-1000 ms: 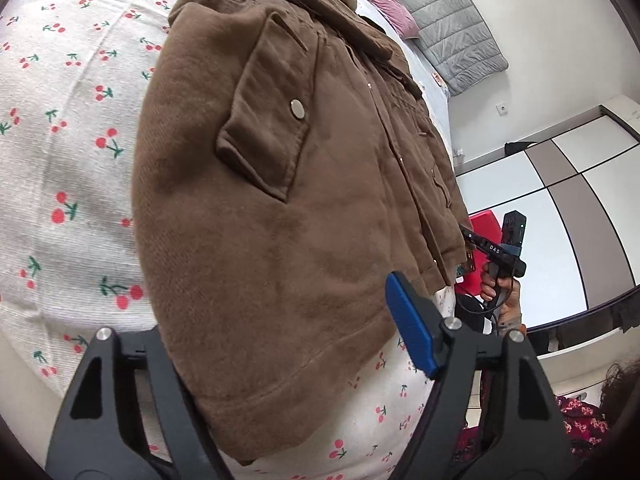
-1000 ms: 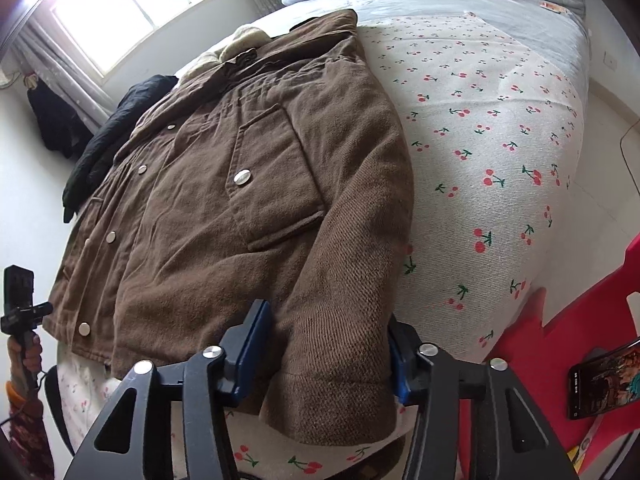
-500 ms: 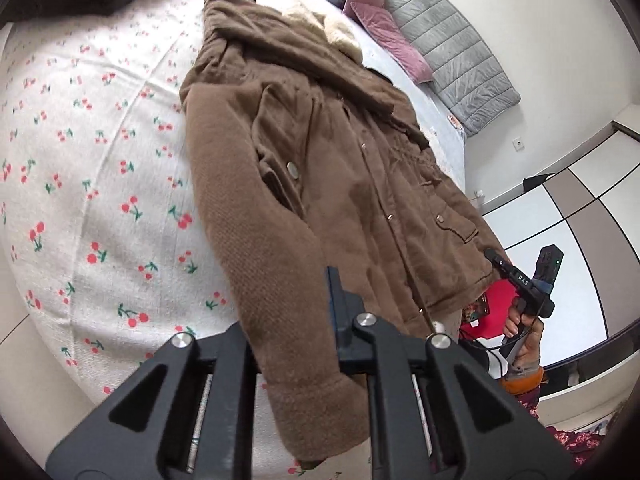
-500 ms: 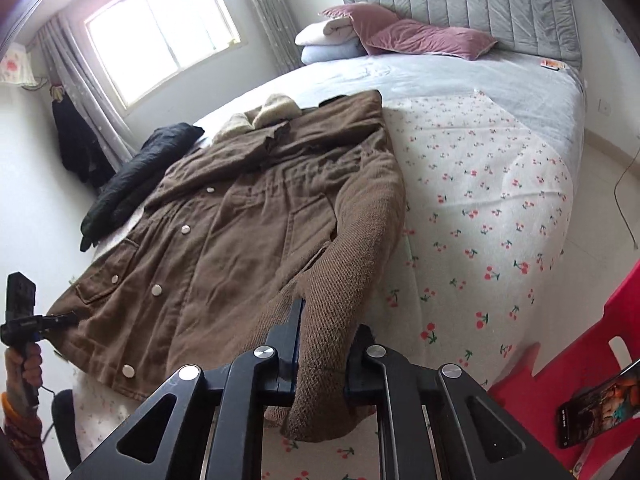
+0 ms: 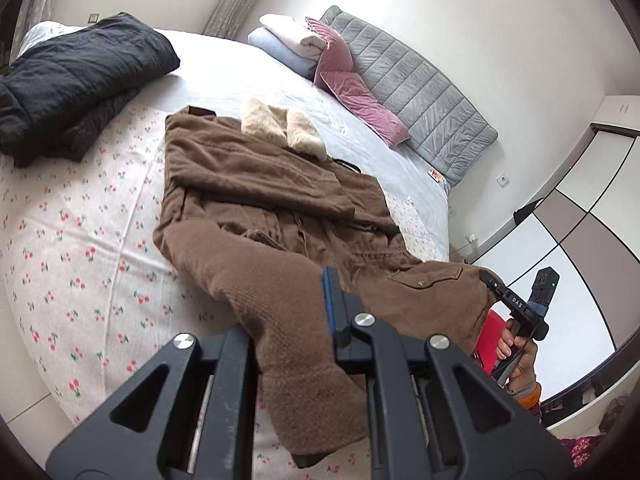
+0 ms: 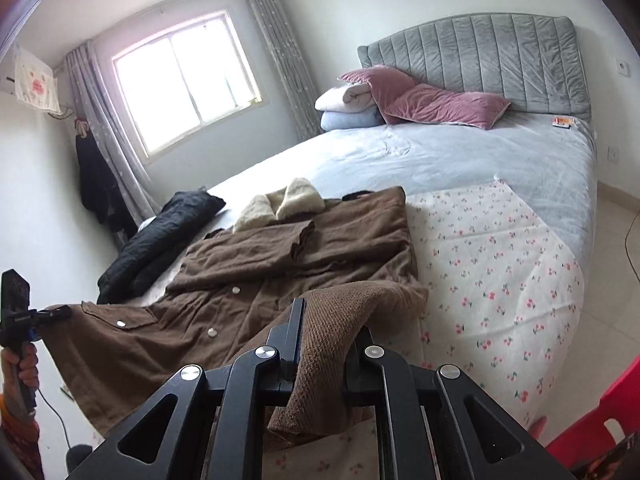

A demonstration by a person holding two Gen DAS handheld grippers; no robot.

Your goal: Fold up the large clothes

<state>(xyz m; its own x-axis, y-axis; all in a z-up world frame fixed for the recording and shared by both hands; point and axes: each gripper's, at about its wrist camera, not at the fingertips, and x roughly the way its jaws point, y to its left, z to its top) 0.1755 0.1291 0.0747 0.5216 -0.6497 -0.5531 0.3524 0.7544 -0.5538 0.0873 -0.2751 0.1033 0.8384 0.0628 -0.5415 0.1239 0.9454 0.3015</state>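
Observation:
A large brown coat [image 5: 256,188] with a cream fleece collar [image 5: 280,128] lies face up on the cherry-print sheet [image 5: 72,240] of the bed. My left gripper [image 5: 292,320] is shut on the knit cuff end of a brown sleeve [image 5: 304,368], lifted off the bed. My right gripper [image 6: 324,344] is shut on the coat's other knit cuff [image 6: 320,364], also raised. In the right wrist view the coat [image 6: 280,264] spreads ahead and left, with its hem corner held at the other gripper [image 6: 52,314]. The right gripper shows in the left wrist view [image 5: 490,282] at the hem corner.
A black jacket [image 5: 68,80] lies at the far left of the bed. Pillows [image 6: 436,104] and folded blankets [image 6: 348,108] rest by the grey headboard [image 6: 500,52]. A red chair [image 6: 596,432] stands at the right. A wardrobe [image 5: 580,248] is beyond the bed's foot.
Both grippers closed on the cuffs, then pulled back and up from the bed. The sleeves lifted and the coat's lower part bunched and shifted towards me.

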